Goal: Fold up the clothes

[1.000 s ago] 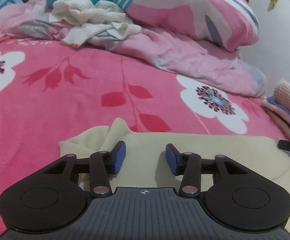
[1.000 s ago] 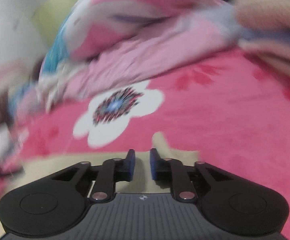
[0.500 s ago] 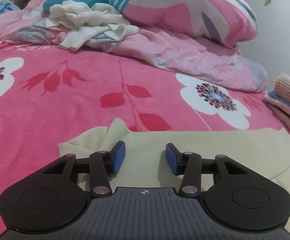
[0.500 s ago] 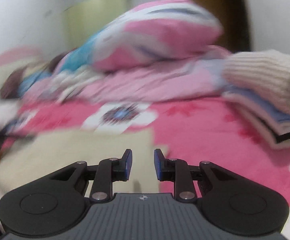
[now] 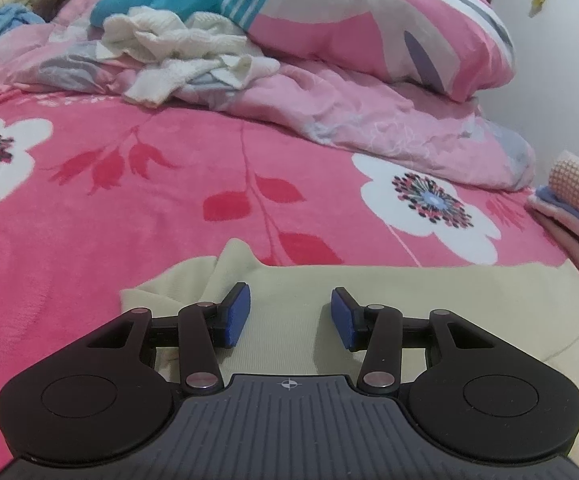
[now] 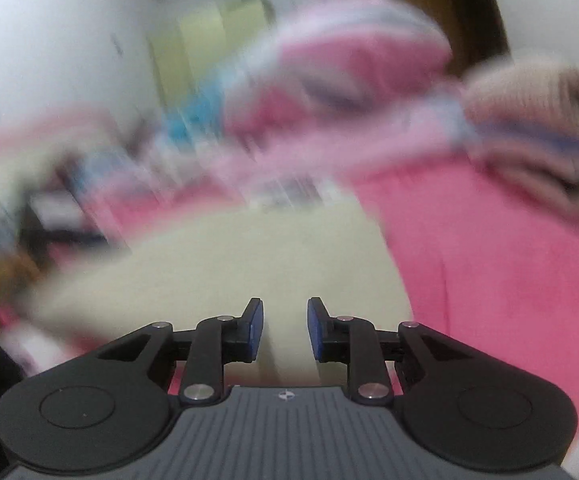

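Bed (image 5: pixel 89 240): pink floral blanket, covers most of the left view

Quilt (image 5: pixel 349 120): pale pink, crumpled along the far edge of the bed, a large pink, white and blue pillow (image 5: pixel 369 20) on top of it

Garment (image 5: pixel 409 300): cream, lying flat on the blanket at the near edge; one corner rumpled upward at the left; appears in the right view (image 6: pixel 249 260) as a blurred pale sheet under the tongs

White clothes (image 5: pixel 177 44): loose heap on the quilt, far left, well apart from the garment

Folded stack (image 5: pixel 577 208): pink, blue and a cream knit on top, at the right edge of the bed; in the right view (image 6: pixel 537 128) blurred, upper right

Left tongs (image 5: pixel 289 316): spread wide, blue pads apart, nothing between them, over the garment

Right tongs (image 6: pixel 285 328): spread with a narrower gap, holding nothing, over the garment's edge; the scene beyond is heavily blurred
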### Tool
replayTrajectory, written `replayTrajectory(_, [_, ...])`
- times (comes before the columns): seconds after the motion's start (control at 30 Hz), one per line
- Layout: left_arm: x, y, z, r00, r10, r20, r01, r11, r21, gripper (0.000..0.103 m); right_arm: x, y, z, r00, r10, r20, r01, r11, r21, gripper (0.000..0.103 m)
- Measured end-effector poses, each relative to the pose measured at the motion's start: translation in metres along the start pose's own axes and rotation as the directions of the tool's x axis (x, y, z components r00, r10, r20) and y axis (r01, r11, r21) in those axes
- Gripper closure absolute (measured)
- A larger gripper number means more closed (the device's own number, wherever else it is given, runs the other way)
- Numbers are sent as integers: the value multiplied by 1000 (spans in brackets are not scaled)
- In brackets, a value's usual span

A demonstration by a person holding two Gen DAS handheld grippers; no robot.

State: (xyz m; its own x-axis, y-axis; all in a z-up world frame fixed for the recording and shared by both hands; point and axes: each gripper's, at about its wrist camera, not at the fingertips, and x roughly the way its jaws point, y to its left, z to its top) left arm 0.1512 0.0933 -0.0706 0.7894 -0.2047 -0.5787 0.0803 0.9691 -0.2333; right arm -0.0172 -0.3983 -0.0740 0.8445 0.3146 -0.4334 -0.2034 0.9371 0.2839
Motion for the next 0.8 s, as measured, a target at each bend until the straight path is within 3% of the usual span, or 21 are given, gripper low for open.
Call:
replayTrajectory(0.13, [-47,-19,7,993,68,96,-75,995,65,58,-9,9,-9,999,6,34,-7,1000,22,77])
replayTrajectory(0.23, [-83,-48,0,991,39,125,-62,981,184,56,-22,26,-1,995,33,97,-32,999,-7,76])
replayTrajectory(0.3, [-97,-72,-14,997,8,82,-30,960,278,54,-28,44,-3,988,68,141,-58,995,-77,77])
replayTrajectory(0.37, [-100,-94,-31,1000,-20,15,14,935,354,50,-22,59,-14,991,51,124,-29,985,-172,75])
replayTrajectory(0.43, [-98,-93,-36,1000,-13,-6,14,937,349,45,1,62,-30,999,-6,47,16,975,-222,74])
replayTrajectory(0.5, [-96,-92,-41,1000,-6,-26,15,939,345,44,3,67,-40,996,-32,81,51,968,-246,74])
replayTrajectory(0.6, [-93,-91,-48,998,4,-57,16,941,338,44,-7,88,-18,995,-77,63,92,959,-267,73])
replayTrajectory(0.7, [-91,-90,-56,996,14,-88,16,943,331,43,-22,110,-9,989,28,148,17,954,-298,73])
replayTrajectory(0.8, [-88,-88,-63,993,24,-119,16,946,325,43,-1,116,-30,997,34,72,-4,925,-379,72])
